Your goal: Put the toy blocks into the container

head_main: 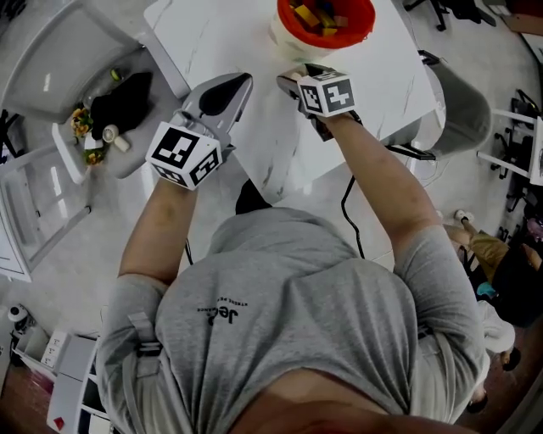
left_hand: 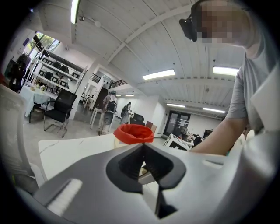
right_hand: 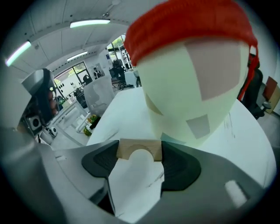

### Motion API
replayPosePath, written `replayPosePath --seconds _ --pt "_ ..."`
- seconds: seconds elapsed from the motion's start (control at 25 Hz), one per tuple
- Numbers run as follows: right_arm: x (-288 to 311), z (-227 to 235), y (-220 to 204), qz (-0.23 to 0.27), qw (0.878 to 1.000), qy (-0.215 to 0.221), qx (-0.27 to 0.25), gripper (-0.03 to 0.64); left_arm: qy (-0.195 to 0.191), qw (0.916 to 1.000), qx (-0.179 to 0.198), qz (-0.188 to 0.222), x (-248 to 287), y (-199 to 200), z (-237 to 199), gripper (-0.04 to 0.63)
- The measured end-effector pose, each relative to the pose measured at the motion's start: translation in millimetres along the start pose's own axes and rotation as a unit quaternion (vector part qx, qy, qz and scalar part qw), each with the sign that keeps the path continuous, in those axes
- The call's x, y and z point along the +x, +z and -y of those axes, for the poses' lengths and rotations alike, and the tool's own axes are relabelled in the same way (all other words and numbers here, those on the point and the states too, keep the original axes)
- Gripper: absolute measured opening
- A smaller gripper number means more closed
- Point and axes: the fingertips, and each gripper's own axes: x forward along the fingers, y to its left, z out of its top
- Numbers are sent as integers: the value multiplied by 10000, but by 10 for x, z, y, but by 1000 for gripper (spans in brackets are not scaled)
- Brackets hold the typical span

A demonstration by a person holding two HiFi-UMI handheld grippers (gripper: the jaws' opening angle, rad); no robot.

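A cream container with a red rim (head_main: 366, 19) stands at the far side of the white table (head_main: 216, 42), with several coloured blocks (head_main: 316, 17) inside. My right gripper (head_main: 293, 81) sits just in front of its base. In the right gripper view a wooden arch block (right_hand: 139, 148) spans the gap of the right gripper (right_hand: 139, 158), both pads against its ends, with the container (right_hand: 197, 92) looming close behind. My left gripper (head_main: 243, 80) hovers to the left over the table, its jaws together and nothing between them. The left gripper (left_hand: 142, 149) points level at the container (left_hand: 133, 133).
A grey chair (head_main: 51, 59) and a dark bag with small items (head_main: 114, 106) lie left of the table. Another grey chair (head_main: 462, 106) stands at the right, and a black cable (head_main: 349, 212) hangs off the near edge. A seated person (head_main: 501, 263) is at the far right.
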Motion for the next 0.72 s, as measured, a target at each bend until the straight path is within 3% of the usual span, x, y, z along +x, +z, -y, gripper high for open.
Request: replayPosePath --seconds 0.48,0.72 --pt "-1178 -105 906 1211 9921 333 12 302 -450 9984 183 283 348 467 254 57" --pt "-1574 -99 1392 1568 9865 466 -45 302 -583 9972 212 409 454 645 307 57"
